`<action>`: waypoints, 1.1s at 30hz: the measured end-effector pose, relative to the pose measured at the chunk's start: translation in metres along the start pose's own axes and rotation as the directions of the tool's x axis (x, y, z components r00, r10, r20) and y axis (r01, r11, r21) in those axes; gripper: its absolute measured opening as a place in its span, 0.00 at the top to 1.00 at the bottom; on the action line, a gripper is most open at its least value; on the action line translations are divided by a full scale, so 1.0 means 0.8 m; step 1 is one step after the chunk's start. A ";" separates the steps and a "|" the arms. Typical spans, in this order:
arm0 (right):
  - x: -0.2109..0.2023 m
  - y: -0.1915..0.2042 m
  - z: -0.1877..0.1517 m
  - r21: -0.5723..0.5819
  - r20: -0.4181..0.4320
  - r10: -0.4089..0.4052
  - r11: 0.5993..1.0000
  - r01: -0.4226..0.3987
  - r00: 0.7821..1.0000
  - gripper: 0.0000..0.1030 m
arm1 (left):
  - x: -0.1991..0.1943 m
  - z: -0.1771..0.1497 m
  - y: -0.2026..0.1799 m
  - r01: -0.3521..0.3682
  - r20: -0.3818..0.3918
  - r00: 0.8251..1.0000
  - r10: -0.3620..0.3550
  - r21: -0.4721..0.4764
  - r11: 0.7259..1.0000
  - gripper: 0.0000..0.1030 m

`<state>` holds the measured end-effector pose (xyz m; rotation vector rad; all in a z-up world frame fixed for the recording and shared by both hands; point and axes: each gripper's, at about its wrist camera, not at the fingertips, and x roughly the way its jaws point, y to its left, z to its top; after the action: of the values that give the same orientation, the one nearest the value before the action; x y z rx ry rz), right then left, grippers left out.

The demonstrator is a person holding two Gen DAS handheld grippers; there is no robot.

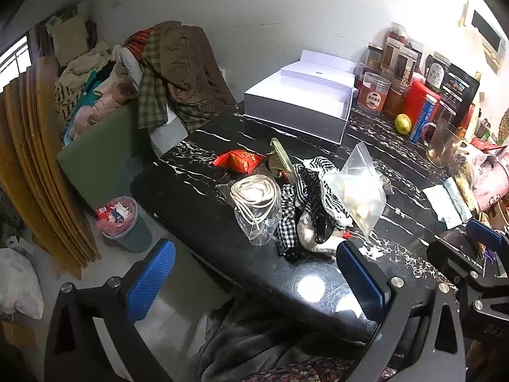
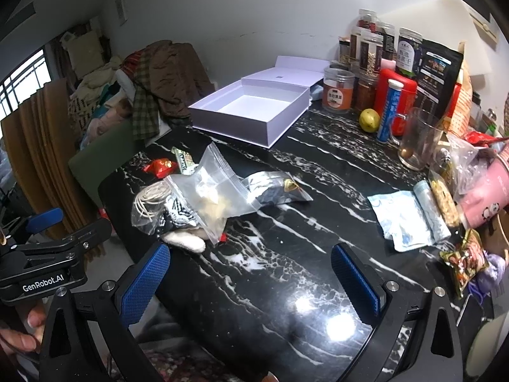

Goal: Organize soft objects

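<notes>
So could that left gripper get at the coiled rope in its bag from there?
Probably yes. The left gripper is open and empty, and the bagged rope coil lies near the table's front edge with nothing between them.

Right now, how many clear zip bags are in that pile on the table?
2: one holding coiled white cord at the pile's left, one with pale contents on the checked cloth. Others may be hidden underneath.

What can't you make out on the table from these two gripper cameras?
- Zip bag contents: pale lumps, too blurred in either view to name.
- White soft item: mostly covered by the checked cloth and bag in the left wrist view.
- Jar labels: too small to read.
- Pink container: cut off by the right wrist view's edge.
</notes>
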<state>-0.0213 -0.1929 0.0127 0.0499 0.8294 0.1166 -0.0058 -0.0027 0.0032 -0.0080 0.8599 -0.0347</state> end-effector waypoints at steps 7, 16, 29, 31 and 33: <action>0.000 0.000 0.001 -0.001 0.001 -0.001 1.000 0.001 1.000 0.00 | -0.001 0.001 -0.001 0.003 0.005 1.000 -0.003 0.004 1.000 0.00; 0.001 0.000 0.001 0.000 0.001 -0.002 1.000 0.002 1.000 0.00 | 0.001 0.001 0.000 0.003 0.000 1.000 -0.003 0.003 1.000 0.00; 0.006 -0.003 0.004 0.003 -0.008 -0.003 1.000 0.003 1.000 0.00 | 0.006 0.005 -0.003 0.003 -0.010 1.000 -0.003 0.006 1.000 0.00; 0.006 -0.003 0.004 0.003 -0.009 -0.003 1.000 0.003 1.000 0.00 | 0.007 0.005 -0.003 0.003 -0.010 1.000 -0.003 0.007 1.000 0.00; 0.006 -0.003 0.004 0.003 -0.008 -0.003 1.000 0.003 1.000 0.00 | 0.006 0.005 -0.003 0.003 -0.011 1.000 -0.003 0.007 1.000 0.00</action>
<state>-0.0156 -0.1949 0.0112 0.0507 0.8379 0.1130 0.0003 -0.0055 0.0019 -0.0027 0.8707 -0.0402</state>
